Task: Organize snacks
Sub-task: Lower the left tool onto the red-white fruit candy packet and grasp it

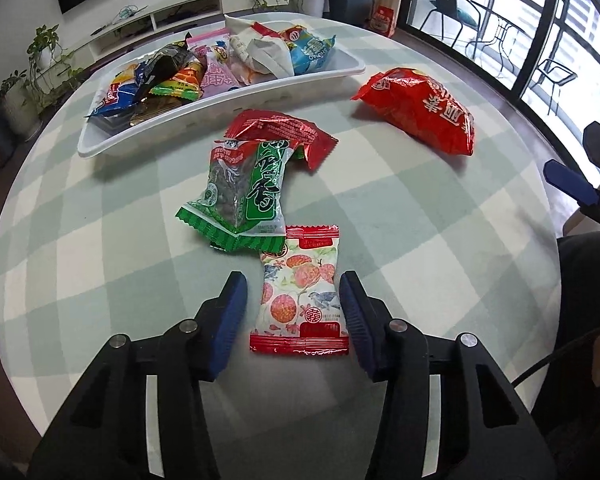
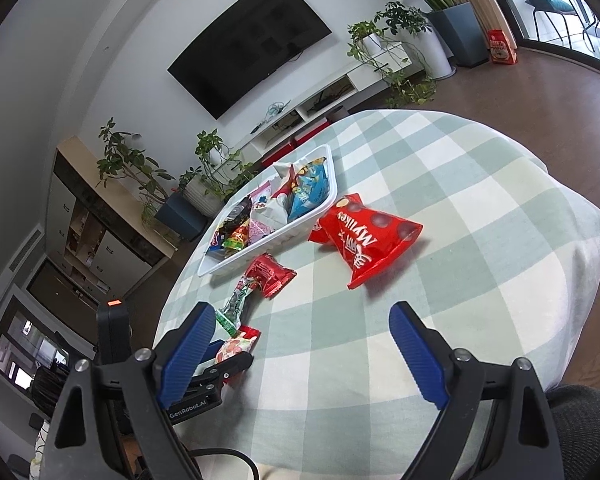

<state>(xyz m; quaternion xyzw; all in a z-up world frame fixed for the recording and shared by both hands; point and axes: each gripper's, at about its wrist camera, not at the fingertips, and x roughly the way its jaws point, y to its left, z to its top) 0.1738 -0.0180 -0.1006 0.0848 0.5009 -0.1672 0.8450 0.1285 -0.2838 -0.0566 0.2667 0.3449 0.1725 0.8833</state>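
Four loose snack packets lie on the round table (image 1: 440, 240) under its pale green and white check cloth, and we see them from both wrist cameras. Largest is the white tray (image 1: 220, 114), set toward the far edge and already heaped with assorted wrappers in blue, pink, black and orange. Next comes the big red bag (image 1: 420, 110), crumpled, with white lettering, lying just off the tray's right end near the table's right edge. At the middle of the table sits the green packet (image 1: 240, 194), clear-windowed over dark contents, with zigzag green seals; its far end overlaps the small red foil packet (image 1: 280, 132), which lies just in front of the tray's near rim.

Nearest our edge is the white packet (image 1: 300, 288), printed with red fruit and a small bird, with red crimped seals at both ends, its far seal touching the green packet's corner. Our left gripper (image 1: 294, 316) points steeply down over it, blue pads on either side: the jaws have narrowed around the packet, the right pad looks to be at its edge, a sliver of cloth shows beside the left pad, so it is bracketed but not yet squeezed.

Our right gripper (image 2: 300, 356) hangs spread wide over bare cloth at the near edge, holding nothing, with the big red bag beyond its fingers.
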